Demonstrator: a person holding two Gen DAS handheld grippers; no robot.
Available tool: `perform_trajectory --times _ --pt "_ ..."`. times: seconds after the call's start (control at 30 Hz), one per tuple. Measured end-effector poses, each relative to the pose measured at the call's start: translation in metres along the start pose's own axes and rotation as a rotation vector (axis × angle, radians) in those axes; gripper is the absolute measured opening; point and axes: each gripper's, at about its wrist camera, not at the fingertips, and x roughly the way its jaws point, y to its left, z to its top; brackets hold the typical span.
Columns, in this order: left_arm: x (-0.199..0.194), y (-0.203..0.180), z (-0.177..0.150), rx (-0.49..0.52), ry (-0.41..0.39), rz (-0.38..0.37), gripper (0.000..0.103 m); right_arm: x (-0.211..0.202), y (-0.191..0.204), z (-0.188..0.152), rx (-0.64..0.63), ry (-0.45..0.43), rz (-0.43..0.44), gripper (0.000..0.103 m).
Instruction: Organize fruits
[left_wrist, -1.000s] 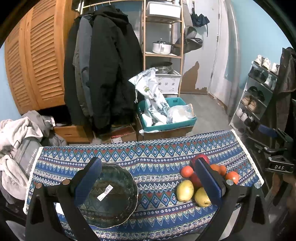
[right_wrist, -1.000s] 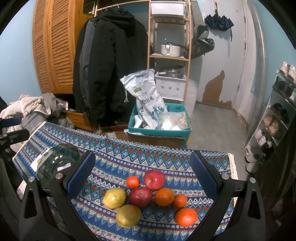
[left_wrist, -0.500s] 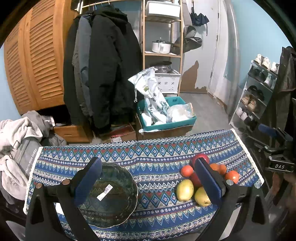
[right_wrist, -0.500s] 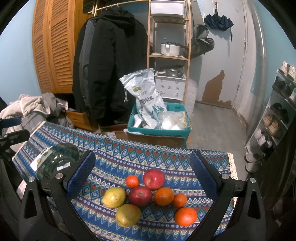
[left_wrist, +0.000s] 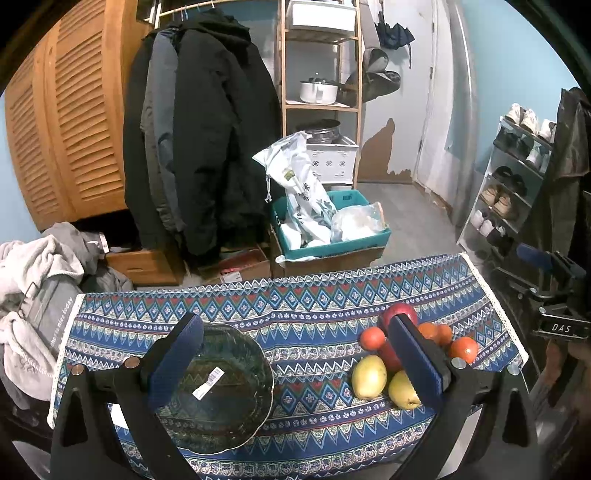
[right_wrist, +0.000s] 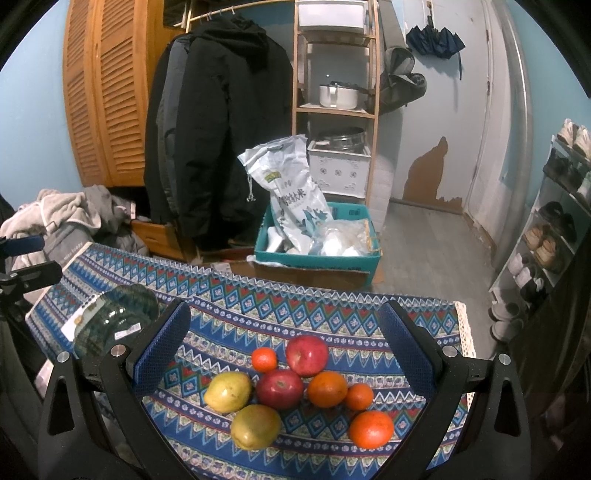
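**Fruit heaped beside an empty bowl**

Fruit sits clustered on the patterned worktop (right_wrist: 332, 306): two red apples (right_wrist: 307, 355), two yellow pears (right_wrist: 228, 391) and four oranges (right_wrist: 327, 388). The glass bowl (left_wrist: 221, 387) stands well apart. Left gripper (left_wrist: 295, 369) and right gripper (right_wrist: 284, 354) both hover spread wide, holding nothing.

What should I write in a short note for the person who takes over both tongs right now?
Left tongs: open, empty, above the glass bowl.
Right tongs: open, empty, above the fruit.
Fruit together on the tablecloth: two red apples, two yellow pears, four oranges.
Done: nothing; the bowl is empty.
Left: every fruit, probably into the bowl.
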Motion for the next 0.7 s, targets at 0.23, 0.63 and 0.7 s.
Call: perform_trajectory --times 0.23,0.63,0.7 --pt "0.003 -0.004 0.0 0.016 0.007 -0.005 0.102 -0.001 -0.009 0.002 0.022 0.005 0.006 0.1" --pt "0.019 -0.016 -0.003 0.052 0.028 -0.013 0.102 0.003 -0.025 -0.005 0.059 0.04 0.002 0.1" --pt "0.028 -0.02 -0.005 0.064 0.043 -0.02 0.102 0.006 -0.032 -0.009 0.073 0.057 -0.004 0.1"
